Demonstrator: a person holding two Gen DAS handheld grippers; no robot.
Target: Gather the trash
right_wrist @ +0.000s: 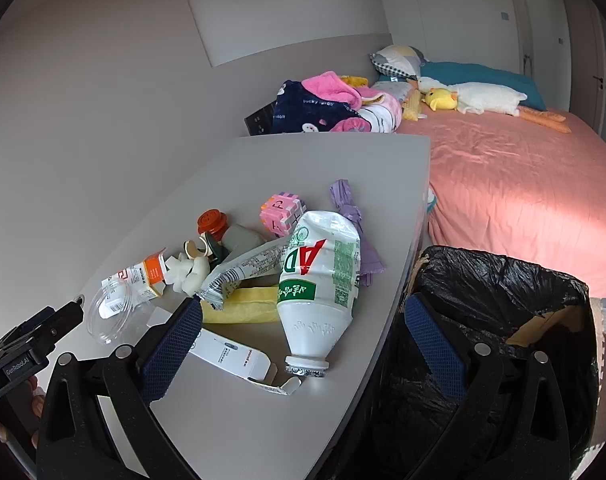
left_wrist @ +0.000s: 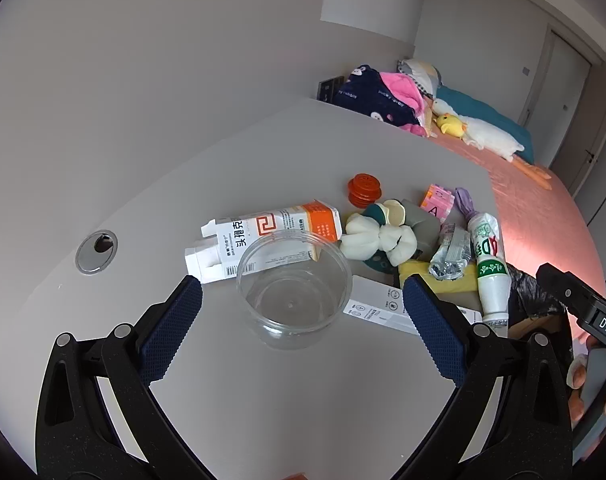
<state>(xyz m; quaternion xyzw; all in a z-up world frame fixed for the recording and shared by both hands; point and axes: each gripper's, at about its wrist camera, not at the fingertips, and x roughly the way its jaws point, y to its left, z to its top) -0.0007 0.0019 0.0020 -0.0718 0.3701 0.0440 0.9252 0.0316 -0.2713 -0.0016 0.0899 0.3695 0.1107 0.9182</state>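
Left gripper (left_wrist: 302,294): jaws spread wide, nothing clamped; blue cross-hatched pads on black arms. A clear round plastic cup (left_wrist: 294,285) stands upright on the table (left_wrist: 151,184) between the pads, touching neither.

Right gripper (right_wrist: 303,314): jaws likewise wide apart, empty. Its left pad hangs over the table, its right pad over the bin (right_wrist: 503,300), which stands against the table's right edge, lined with a crinkled black bag, brown cardboard showing inside.

Trash lies in a cluster toward the table's right edge. A crushed white plastic bottle (right_wrist: 323,280) with a green label lies on its side, open neck toward the near edge. A flat white box (right_wrist: 231,354), flap open, lies just beside the neck. A crumpled foil wrapper (right_wrist: 239,268) rests on a yellow cloth (right_wrist: 243,304) next to the bottle. A white-and-orange carton (left_wrist: 271,228), end flaps open, lies behind the cup, touching its rim.

Other items in the cluster: white soft knotted item (left_wrist: 379,240), orange ribbed cap (left_wrist: 365,188), pink foam cube (right_wrist: 281,210), purple bag (right_wrist: 355,224).

A round metal grommet (left_wrist: 97,250) sits near the table's left edge. A bed (right_wrist: 523,192) with a pink sheet adjoins the right side, bearing a plush goose (right_wrist: 487,98).
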